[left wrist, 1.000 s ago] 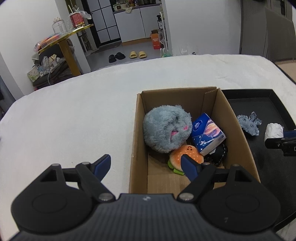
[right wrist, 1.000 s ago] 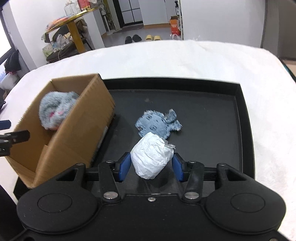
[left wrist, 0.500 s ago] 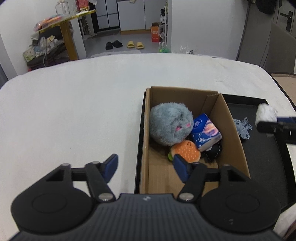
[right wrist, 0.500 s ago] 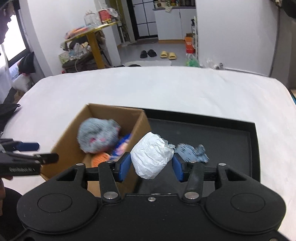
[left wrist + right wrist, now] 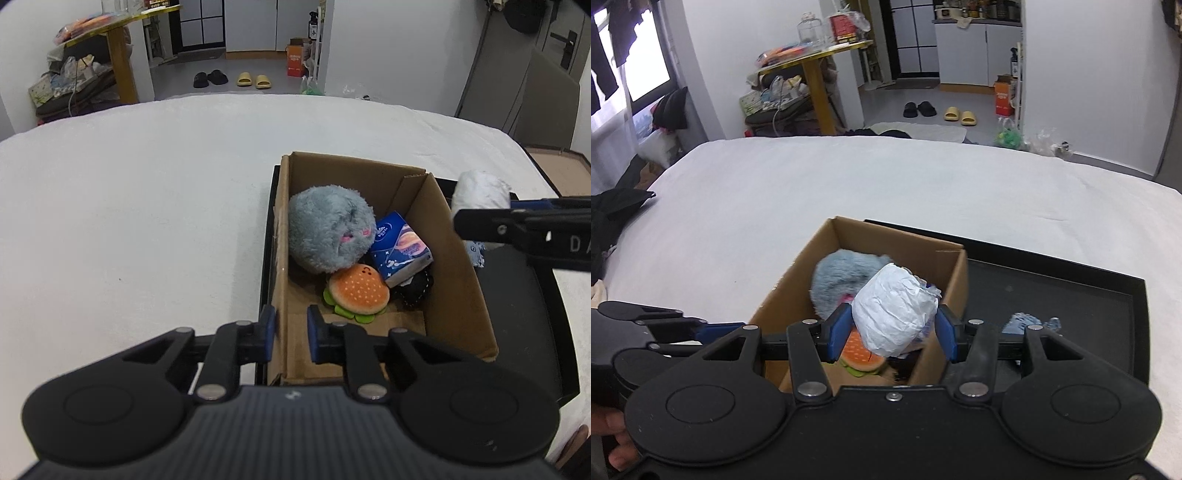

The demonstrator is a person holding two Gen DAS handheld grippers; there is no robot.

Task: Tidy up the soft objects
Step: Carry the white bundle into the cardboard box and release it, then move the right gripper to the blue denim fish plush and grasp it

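A cardboard box (image 5: 461,295) (image 5: 798,273) stands on a black tray (image 5: 524,306) (image 5: 1052,280). It holds a grey plush ball (image 5: 328,232) (image 5: 842,277), a burger plush (image 5: 358,290) (image 5: 858,354), a blue tissue pack (image 5: 400,249) and a black item (image 5: 415,290). My right gripper (image 5: 892,332) is shut on a white crumpled bundle (image 5: 895,310) (image 5: 478,192) and holds it above the box's right wall. My left gripper (image 5: 288,332) has narrowed around the box's left wall near the front corner. A small blue-grey cloth toy (image 5: 1030,321) (image 5: 476,253) lies on the tray.
The tray and box rest on a wide white cloth-covered surface (image 5: 129,221) (image 5: 849,184). Beyond it lie a floor with slippers (image 5: 251,79), a yellow table with clutter (image 5: 812,59) and cabinets. A dark garment (image 5: 613,210) lies at the left edge.
My right gripper carried the white bundle up from the tray and leftward over the box. My left gripper moved right and closed in around the box's left wall.
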